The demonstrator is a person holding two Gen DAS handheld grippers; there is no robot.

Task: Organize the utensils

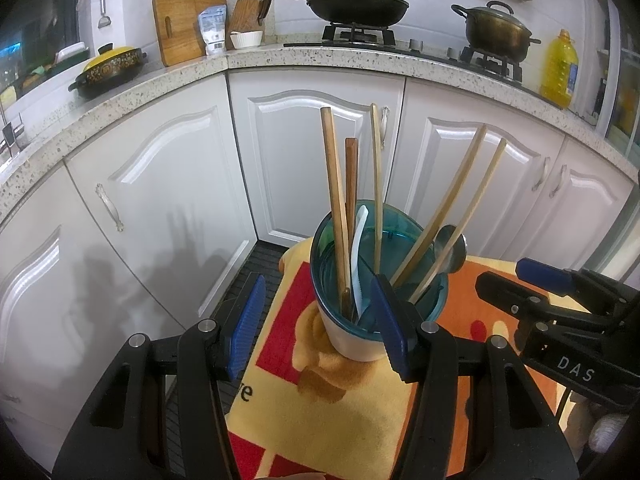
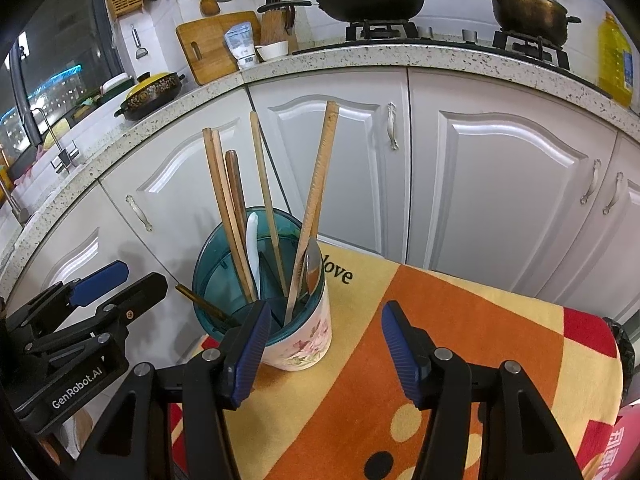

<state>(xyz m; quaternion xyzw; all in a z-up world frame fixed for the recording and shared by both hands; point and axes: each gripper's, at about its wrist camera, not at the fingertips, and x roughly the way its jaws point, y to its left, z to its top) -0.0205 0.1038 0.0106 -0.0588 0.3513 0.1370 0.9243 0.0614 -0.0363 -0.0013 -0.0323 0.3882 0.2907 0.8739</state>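
A teal-rimmed utensil cup (image 1: 352,340) with a white flowered base (image 2: 308,344) stands on a yellow, orange and red towel (image 2: 460,340). It holds several wooden chopsticks (image 1: 334,200), a white plastic spoon (image 1: 357,248) and a metal spoon (image 1: 452,248). My left gripper (image 1: 320,320) is open and empty, with its fingers either side of the cup's near left. It also shows in the right wrist view (image 2: 120,280). My right gripper (image 2: 324,344) is open and empty, just right of the cup. It also shows in the left wrist view (image 1: 516,276).
White cabinet doors (image 1: 320,160) stand right behind the towel-covered surface. Above is a speckled counter (image 2: 360,60) with a stove, a wok (image 1: 356,4), a pot (image 1: 496,28), a cutting board (image 1: 180,28), a knife block and a yellow oil bottle (image 1: 560,68).
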